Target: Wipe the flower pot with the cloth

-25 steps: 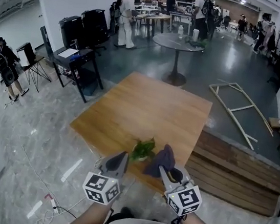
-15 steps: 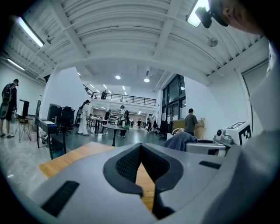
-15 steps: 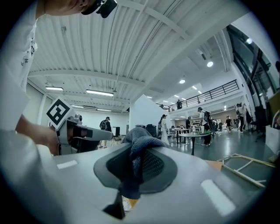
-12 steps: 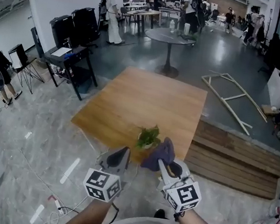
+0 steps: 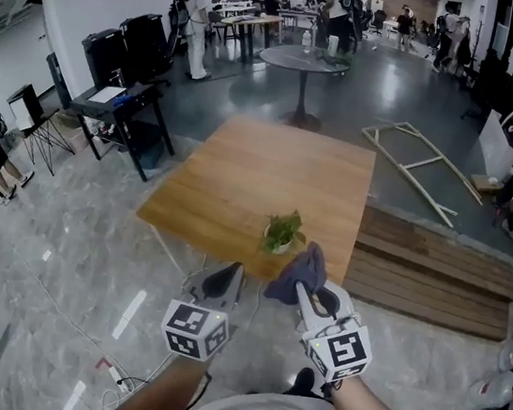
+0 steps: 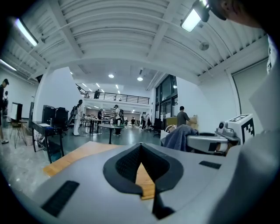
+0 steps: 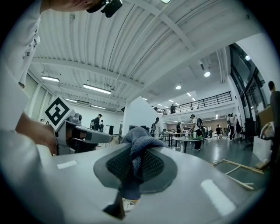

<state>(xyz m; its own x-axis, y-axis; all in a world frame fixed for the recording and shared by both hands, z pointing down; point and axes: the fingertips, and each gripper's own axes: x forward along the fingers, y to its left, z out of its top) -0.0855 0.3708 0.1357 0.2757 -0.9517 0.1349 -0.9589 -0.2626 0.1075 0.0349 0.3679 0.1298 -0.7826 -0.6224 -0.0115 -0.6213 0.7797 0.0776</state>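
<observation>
there is one flower pot (image 5: 279, 242), one cloth (image 5: 299, 268) and two grippers. the pot stands near the front edge of the wooden table (image 5: 262, 167), and green leaves mostly hide its body. the left gripper (image 5: 226, 278) is pressed together with nothing inside. the right gripper (image 5: 306, 294) pinches the grey cloth, not touching the pot.

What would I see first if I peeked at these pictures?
A little flower pot with a green plant sits near the closest edge of the square wooden table. Just in front of it, the right claw pinches a blue-grey cloth, while the left claw beside it is shut and empty.
</observation>
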